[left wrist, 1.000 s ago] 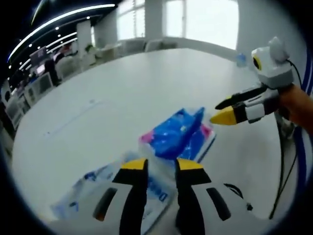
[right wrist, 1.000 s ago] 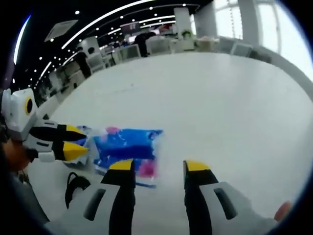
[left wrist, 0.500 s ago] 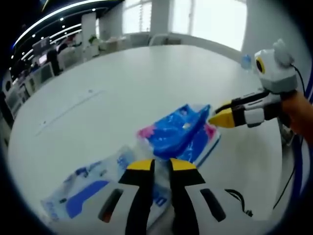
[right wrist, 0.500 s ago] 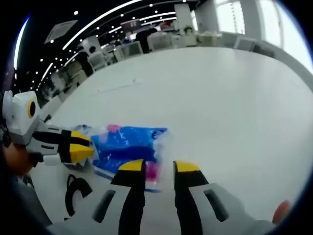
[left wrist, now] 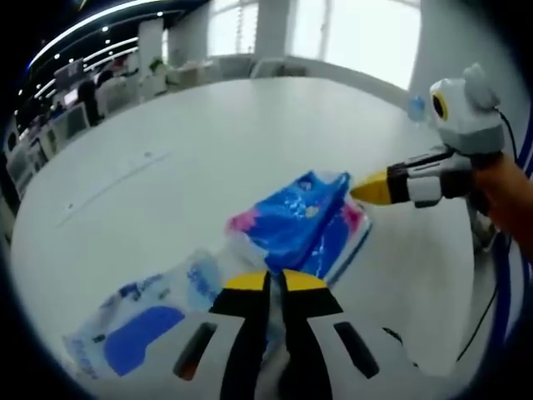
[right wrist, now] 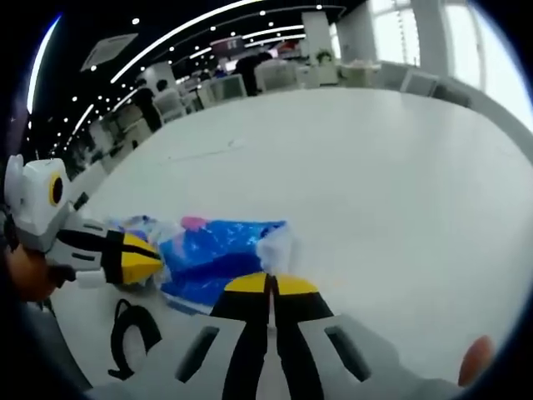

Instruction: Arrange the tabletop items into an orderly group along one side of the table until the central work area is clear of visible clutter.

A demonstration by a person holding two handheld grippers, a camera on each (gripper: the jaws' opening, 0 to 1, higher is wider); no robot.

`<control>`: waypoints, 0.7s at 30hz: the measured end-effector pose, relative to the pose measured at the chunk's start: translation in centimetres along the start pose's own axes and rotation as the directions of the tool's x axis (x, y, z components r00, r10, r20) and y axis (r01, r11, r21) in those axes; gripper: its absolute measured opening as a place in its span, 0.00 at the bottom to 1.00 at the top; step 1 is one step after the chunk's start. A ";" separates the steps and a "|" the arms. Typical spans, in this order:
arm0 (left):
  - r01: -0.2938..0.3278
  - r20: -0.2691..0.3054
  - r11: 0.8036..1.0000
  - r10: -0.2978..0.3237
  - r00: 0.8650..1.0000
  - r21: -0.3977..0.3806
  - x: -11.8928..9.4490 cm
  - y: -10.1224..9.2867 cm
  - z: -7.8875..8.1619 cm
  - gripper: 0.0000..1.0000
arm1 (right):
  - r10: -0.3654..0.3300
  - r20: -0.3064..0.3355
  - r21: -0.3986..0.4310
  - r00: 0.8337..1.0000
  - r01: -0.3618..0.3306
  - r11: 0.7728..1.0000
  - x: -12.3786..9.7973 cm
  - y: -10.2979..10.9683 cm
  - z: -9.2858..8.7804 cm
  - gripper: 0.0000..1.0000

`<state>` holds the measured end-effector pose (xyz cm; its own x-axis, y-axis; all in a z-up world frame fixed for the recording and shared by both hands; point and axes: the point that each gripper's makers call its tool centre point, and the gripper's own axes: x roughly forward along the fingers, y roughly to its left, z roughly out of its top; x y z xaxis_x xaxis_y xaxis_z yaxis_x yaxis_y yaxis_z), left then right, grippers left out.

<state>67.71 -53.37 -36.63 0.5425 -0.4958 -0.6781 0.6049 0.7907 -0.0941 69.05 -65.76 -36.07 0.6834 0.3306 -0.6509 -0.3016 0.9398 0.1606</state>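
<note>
Going left to right in the left gripper view, a white and blue tissue pack (left wrist: 137, 321) is lying near the table's (left wrist: 191, 142) near edge, just beside the blue and pink packet (left wrist: 304, 221). The left gripper (left wrist: 275, 282) is finishing its closing: a second ago its jaws stood apart, now the yellow tips are meeting on the packet's clear wrapper. The right gripper (left wrist: 371, 189) is doing likewise at the packet's far corner; in the right gripper view its tips (right wrist: 268, 285) are together, apparently pinching the wrapper's white end. With both ends probably caught, the packet looks ready to be carried toward the table's side.
</note>
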 end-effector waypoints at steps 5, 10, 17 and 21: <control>0.005 0.005 1.000 -0.005 1.000 -0.009 -0.1 -0.3 0.3 0.02 | 0.001 -0.008 0.021 1.000 -0.001 1.000 0.3 -0.4 -0.2 0.01; -0.006 -0.025 1.000 0.005 1.000 -0.028 0.2 0.3 -0.6 0.03 | 0.004 -0.039 0.031 0.999 -0.002 1.000 1.2 -0.7 -1.4 0.02; -0.007 -0.023 1.000 0.007 1.000 -0.015 0.3 0.2 -0.5 0.03 | 0.008 -0.031 0.028 1.000 -0.007 1.000 1.3 -0.5 -1.2 0.02; -0.007 -0.024 1.000 0.007 1.000 -0.010 0.3 0.3 -0.5 0.05 | 0.002 -0.033 0.025 0.999 -0.002 1.000 1.3 -0.5 -1.2 0.03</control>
<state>67.80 -53.10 -37.24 0.5326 -0.4815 -0.6961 0.5951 0.7979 -0.0965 69.24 -65.89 -37.90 0.6603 0.3299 -0.6746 -0.2862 0.9411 0.1801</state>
